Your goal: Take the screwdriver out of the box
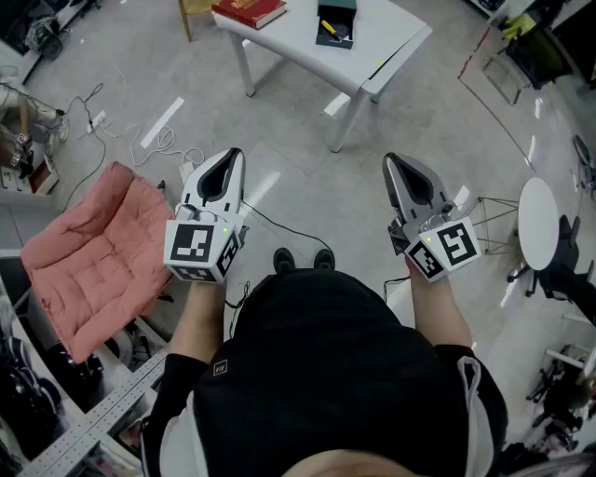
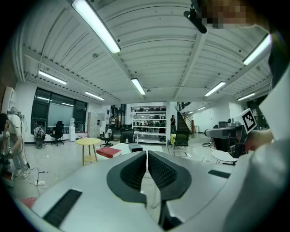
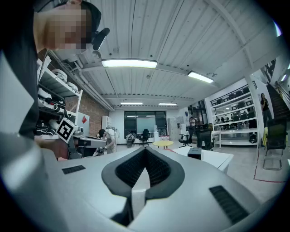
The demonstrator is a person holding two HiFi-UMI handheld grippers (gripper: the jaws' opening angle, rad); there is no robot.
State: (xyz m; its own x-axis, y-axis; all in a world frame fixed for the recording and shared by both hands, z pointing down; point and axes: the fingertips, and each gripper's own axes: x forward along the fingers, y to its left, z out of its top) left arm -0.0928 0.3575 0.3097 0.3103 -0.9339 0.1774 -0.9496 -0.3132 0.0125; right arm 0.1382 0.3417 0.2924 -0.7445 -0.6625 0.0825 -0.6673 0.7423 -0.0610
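Smooth grey floor (image 1: pixel 307 200), white table (image 1: pixel 391 35) with dark box (image 1: pixel 337 43); left gripper (image 1: pixel 233 155) and right gripper (image 1: pixel 390 159), ribbed jaws together, empty.

Ref. landmark: white table (image 1: pixel 293 37), as I see it in head view. Tbl top carries 2 items:
- red book (image 1: pixel 250 10) at L end
- dark box (image 1: pixel 336 22) approx. ctr, apart from the book

Tbl stands on grey floor (image 1: pixel 307 177). Items I read directly on floor:
- L of tbl: white tape strip (image 1: pixel 161 121), loose cables (image 1: pixel 116 121) beside it.
- Further L of tbl and nearer me: pink quilted cushion (image 1: pixel 93 252), lying flat.
- R of tbl, well apart: small round white table (image 1: pixel 538 222).
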